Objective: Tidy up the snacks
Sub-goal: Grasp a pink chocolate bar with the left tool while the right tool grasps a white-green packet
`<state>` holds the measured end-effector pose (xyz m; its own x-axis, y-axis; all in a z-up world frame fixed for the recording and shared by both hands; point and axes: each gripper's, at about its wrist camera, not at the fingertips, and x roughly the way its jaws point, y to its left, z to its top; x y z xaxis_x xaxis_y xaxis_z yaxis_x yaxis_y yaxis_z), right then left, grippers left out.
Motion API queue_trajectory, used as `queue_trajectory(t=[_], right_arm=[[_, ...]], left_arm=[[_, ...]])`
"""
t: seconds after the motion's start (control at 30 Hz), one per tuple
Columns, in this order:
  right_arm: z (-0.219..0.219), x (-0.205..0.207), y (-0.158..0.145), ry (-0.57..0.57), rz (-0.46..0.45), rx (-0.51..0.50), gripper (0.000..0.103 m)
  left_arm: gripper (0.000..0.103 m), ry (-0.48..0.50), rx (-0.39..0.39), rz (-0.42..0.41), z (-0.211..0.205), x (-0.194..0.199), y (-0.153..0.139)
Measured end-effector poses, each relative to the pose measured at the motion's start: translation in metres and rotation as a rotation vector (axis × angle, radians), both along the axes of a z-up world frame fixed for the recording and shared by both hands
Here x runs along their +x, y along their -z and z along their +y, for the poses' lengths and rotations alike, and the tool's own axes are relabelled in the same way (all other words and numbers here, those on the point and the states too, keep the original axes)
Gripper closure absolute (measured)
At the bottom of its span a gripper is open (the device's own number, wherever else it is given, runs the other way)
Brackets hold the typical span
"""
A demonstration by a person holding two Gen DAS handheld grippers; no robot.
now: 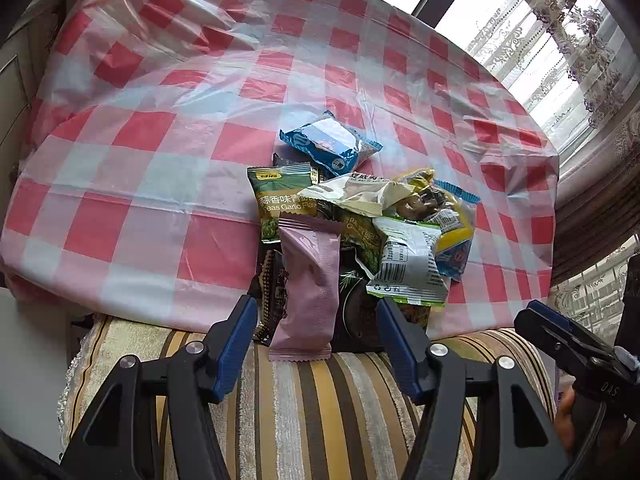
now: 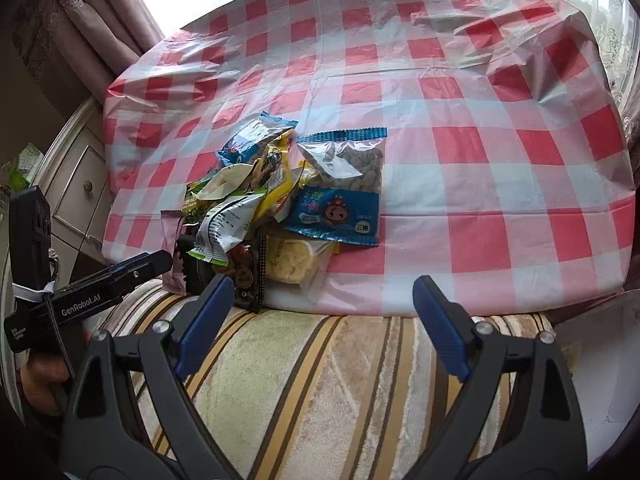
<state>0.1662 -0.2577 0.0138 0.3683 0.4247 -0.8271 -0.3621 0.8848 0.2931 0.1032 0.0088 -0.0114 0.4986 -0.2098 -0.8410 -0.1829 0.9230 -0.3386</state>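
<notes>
A heap of snack packets lies at the near edge of the checked table (image 1: 160, 128). It includes a pink packet (image 1: 310, 288), a green garlic-pea packet (image 1: 280, 204), a small blue packet (image 1: 330, 146) and a white-green packet (image 1: 408, 264). My left gripper (image 1: 316, 312) is open astride the pink packet's lower end, with neither pad touching it. The right wrist view shows a blue-edged clear bag of brown snacks (image 2: 344, 184) and a clear packet of pale crackers (image 2: 292, 264). My right gripper (image 2: 324, 284) stands wide open with nothing in it, just short of the table edge to the right of the heap.
A striped cushion (image 2: 320, 380) runs along the table's front, under both grippers. The checked plastic cloth (image 2: 480, 120) is wrinkled at the far corners. Windows with patterned curtains (image 1: 568, 40) lie behind. A pale cabinet (image 2: 76, 188) stands left of the table.
</notes>
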Motion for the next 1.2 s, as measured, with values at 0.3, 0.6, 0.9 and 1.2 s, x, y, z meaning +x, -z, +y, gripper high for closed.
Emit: queue_trajectory(t=[0.3, 0.6, 0.9, 1.2], right_arm=[[0.055, 0.014, 0.005, -0.049, 0.021, -0.029, 0.013], [0.096, 0.024, 0.011, -0.056, 0.011, -0.097, 0.022], [0.12, 0.032, 0.023, -0.075, 0.027, -0.171, 0.042], [0.114, 0.028, 0.019, -0.077, 0.019, -0.141, 0.058]], left_arm=[[0.066, 0.034, -0.06, 0.046, 0.009, 0.013, 0.021], [0.076, 0.013, -0.136, 0.024, 0.019, 0.01, 0.027], [0.077, -0.012, -0.169, 0.007, 0.027, 0.005, 0.029], [0.078, -0.018, -0.152, -0.01, 0.026, 0.003, 0.025]])
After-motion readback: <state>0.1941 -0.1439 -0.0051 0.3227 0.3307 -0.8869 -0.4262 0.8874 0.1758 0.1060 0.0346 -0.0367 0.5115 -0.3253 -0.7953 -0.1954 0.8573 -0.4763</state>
